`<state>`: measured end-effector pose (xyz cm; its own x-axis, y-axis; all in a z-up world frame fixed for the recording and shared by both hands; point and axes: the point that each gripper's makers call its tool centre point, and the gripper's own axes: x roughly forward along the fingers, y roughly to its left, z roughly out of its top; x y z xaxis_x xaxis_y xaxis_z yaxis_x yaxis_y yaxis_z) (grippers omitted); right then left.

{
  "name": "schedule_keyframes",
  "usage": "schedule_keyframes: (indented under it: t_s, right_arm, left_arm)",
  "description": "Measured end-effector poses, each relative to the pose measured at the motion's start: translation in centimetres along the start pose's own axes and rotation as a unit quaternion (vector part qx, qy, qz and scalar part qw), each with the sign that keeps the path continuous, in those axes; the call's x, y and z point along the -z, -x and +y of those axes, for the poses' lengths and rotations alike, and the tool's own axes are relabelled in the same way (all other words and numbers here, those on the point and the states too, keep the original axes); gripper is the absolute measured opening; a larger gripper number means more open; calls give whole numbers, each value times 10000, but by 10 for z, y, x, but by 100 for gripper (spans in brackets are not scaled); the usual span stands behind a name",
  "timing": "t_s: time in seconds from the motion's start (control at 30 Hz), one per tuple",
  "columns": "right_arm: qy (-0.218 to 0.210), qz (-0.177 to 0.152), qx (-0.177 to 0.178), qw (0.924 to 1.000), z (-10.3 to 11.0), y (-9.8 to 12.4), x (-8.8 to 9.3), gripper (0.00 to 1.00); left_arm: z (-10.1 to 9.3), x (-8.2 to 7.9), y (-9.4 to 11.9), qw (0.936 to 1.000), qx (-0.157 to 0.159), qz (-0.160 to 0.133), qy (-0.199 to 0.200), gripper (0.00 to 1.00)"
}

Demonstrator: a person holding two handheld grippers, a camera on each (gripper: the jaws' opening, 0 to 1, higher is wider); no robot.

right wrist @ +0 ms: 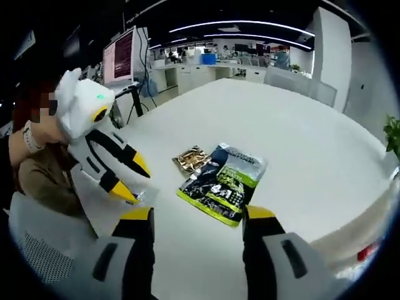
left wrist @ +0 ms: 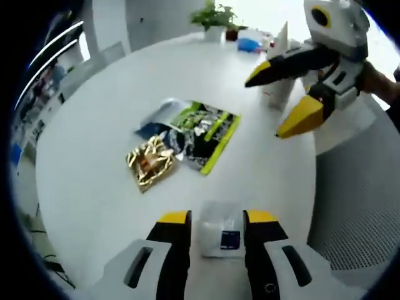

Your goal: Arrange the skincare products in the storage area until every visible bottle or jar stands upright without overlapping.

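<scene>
Item: clear sachet (left wrist: 220, 234), at 6 o'clock on the white bench (left wrist: 94, 162), between the wide-set jaws of the left gripper (left wrist: 216, 220). Judged light, limp, slippery; best pinched at an edge. Right gripper (right wrist: 197, 217) stood wide, empty, facing green packet (right wrist: 226, 181).

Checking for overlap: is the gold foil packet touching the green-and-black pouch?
Touching. In the left gripper view, the gold foil packet meets the green-and-black pouch with no gap; the right gripper view agrees.
</scene>
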<state>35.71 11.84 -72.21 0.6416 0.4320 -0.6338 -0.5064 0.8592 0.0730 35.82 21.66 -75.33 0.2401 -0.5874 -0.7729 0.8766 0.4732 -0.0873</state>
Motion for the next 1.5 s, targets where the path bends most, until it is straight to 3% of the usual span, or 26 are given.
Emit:
schedule_keyframes:
  t_s: [0.27,0.4,0.77,1.13,1.5]
  right_arm:
    - [-851,-77,286,9959,-16,-15,12,57]
    - [-1404,-40,437,9891,-22,-25,21,56]
    - [-1318,10,561,9897,-26,-40,22,48]
    - [-1233,40,829,9889,-40,-40,25,36]
    - [-1327,164,880,9871,-44,-45,32,23]
  left_arm:
    - [7,-12,-21,9989,-78,-164,442,31]
    - [11,-17,-28,9972,-99,-275,695,31]
    - [21,-22,-41,9912,-47,-413,1255,24]
    - [24,-22,-47,9875,0,-459,1510,17]
    - [27,-23,-50,9839,37,-522,1707,10]
